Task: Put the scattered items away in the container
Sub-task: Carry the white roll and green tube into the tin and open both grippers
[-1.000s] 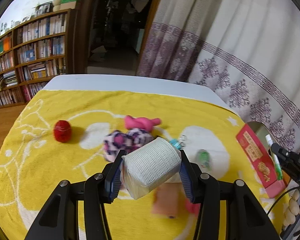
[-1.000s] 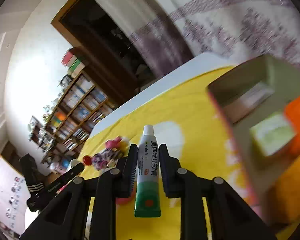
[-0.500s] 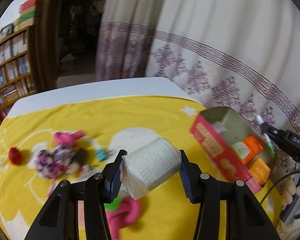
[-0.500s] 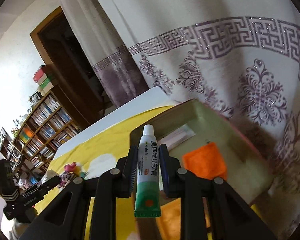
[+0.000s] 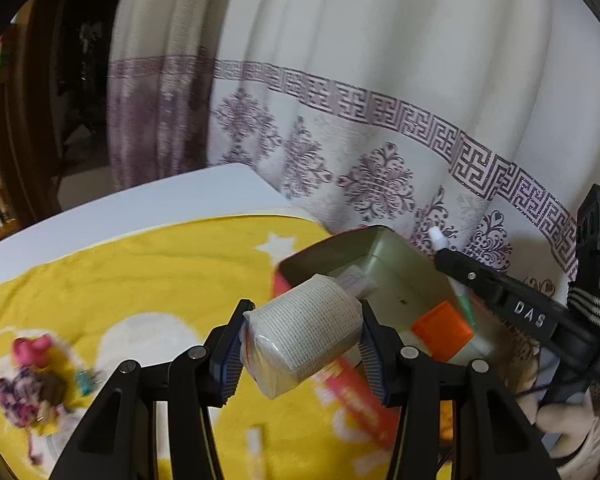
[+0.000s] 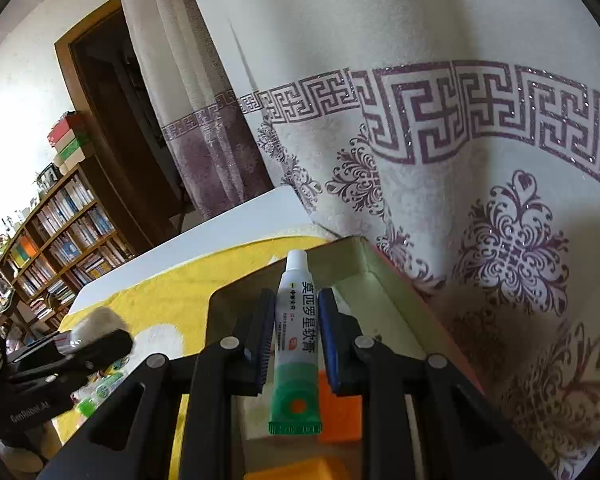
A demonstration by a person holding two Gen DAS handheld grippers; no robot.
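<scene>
The right gripper (image 6: 292, 336), clamping an ointment tube (image 6: 296, 344) lengthwise, hangs over the open tin (image 5: 384, 256), nearer than the left gripper (image 5: 302, 350) clasping its bandage roll (image 5: 300, 336) just short of the near wall.

Black Chinese characters reading 莫匹罗星软膏 run along the white-and-green ointment tube (image 6: 297, 332); "DAS" marks the right gripper (image 5: 444, 254), "GenRobot.AI" the left gripper (image 6: 96, 340).

The left gripper (image 5: 302, 344) tilts downward, its jaws clamped on a bandage roll (image 5: 300, 338). The right gripper (image 6: 296, 338) also points down, jaws pinching a tube of ointment (image 6: 297, 340), cap forward.
</scene>
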